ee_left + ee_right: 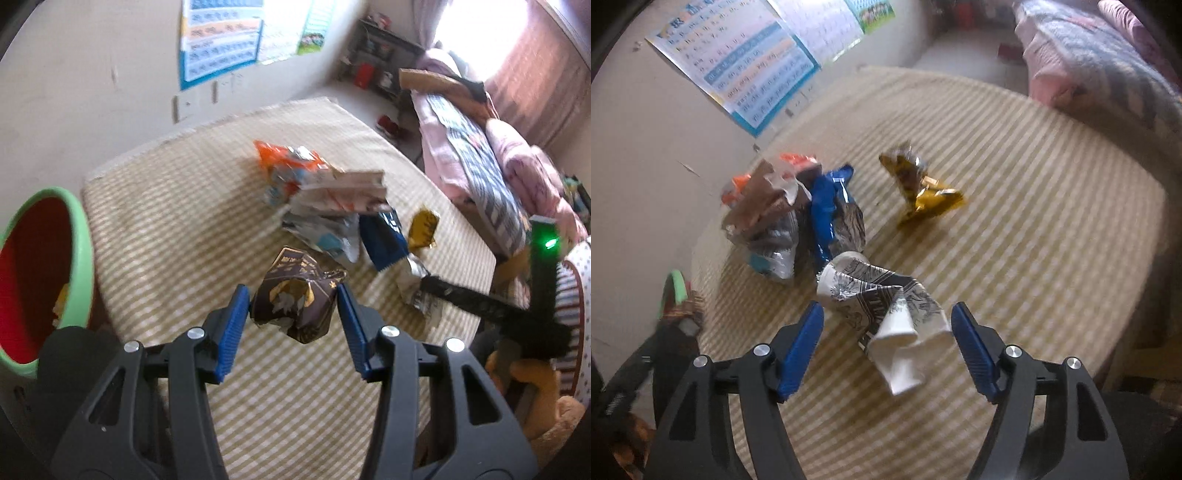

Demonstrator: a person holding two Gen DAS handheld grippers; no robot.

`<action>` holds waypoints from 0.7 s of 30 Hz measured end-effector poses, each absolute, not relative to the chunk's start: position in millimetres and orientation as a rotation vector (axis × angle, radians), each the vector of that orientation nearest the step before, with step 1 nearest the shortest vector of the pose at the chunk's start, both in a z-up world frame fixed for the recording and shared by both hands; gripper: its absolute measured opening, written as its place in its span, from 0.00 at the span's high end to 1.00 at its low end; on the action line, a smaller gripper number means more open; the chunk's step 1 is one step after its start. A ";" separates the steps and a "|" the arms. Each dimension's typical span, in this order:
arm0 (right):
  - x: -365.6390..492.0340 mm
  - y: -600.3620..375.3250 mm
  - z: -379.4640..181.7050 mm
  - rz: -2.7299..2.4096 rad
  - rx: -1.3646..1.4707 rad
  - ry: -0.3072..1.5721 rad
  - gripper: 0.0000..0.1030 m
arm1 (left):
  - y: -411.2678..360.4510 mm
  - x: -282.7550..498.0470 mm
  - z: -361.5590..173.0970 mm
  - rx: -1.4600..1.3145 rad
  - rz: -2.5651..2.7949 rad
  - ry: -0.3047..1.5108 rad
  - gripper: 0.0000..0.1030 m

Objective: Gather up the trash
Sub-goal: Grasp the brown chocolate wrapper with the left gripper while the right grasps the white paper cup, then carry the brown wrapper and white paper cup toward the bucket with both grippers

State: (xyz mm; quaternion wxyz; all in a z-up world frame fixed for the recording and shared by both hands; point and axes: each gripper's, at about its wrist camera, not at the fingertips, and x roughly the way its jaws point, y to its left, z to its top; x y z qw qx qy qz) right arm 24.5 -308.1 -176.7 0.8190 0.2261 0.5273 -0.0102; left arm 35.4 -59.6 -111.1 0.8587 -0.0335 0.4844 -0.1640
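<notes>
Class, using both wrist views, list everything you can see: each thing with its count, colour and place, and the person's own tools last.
Brown wrapper: one, dark brown with gold print, between the left claw's pads, above the mat.
Crumpled paper cup: one, white with black print, on the mat between the right claw's open pads.
Blue wrapper: one, blue, in the pile.
Orange wrapper: one, orange and white, far side of the pile.
Silver wrappers: count unclear, silver, in the pile.
Gold wrapper: one, yellow-gold, lying apart from the pile.
Bin: one, green rim, red inside, left of the mat.
Mat: one, beige checked.
Posters: several, on the wall.
Bedding: pink and striped, right.
Left claw: black, blue pads, gripping.
Right claw: black, blue pads, open.
</notes>
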 end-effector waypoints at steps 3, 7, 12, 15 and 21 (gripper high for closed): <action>28.9 -297.9 -180.3 0.005 0.444 1.155 0.61 | -47.1 34.7 -102.1 -0.082 -0.313 0.990 0.54; 25.4 -288.1 -174.8 0.044 0.436 1.141 0.65 | -36.5 35.1 -95.6 -0.098 -0.282 0.968 0.54; 8.5 -278.0 -146.7 0.070 0.459 1.053 0.66 | -26.6 33.9 -87.6 -0.105 -0.256 0.936 0.54; 3.2 -269.9 -126.7 0.088 0.471 0.993 0.66 | -19.0 33.5 -79.6 -0.098 -0.233 0.904 0.54; 0.9 -245.3 -81.2 0.147 0.424 0.887 0.66 | -5.1 31.2 -64.3 -0.103 -0.204 0.853 0.54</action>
